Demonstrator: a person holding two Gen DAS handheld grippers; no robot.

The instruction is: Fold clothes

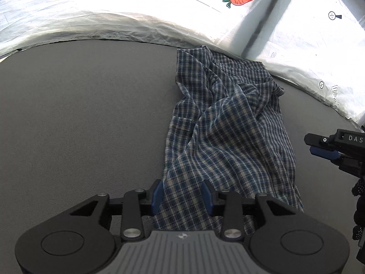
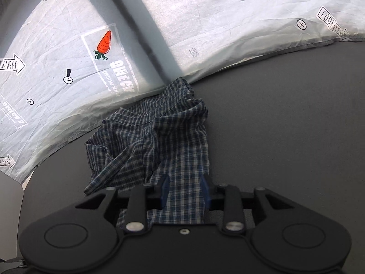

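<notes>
A grey table (image 1: 79, 114) fills both views, a white printed sheet (image 1: 91, 11) along the top. The crumpled plaid shirt (image 1: 228, 125) lies centre-frame. Left gripper (image 1: 182, 196) and right gripper (image 2: 185, 190) stand partly open over its near edge, pads not pressing the cloth.

Grey table (image 1: 79, 114), crumpled plaid shirt (image 1: 228, 137), white printed sheet (image 1: 114, 11) at edge
</notes>
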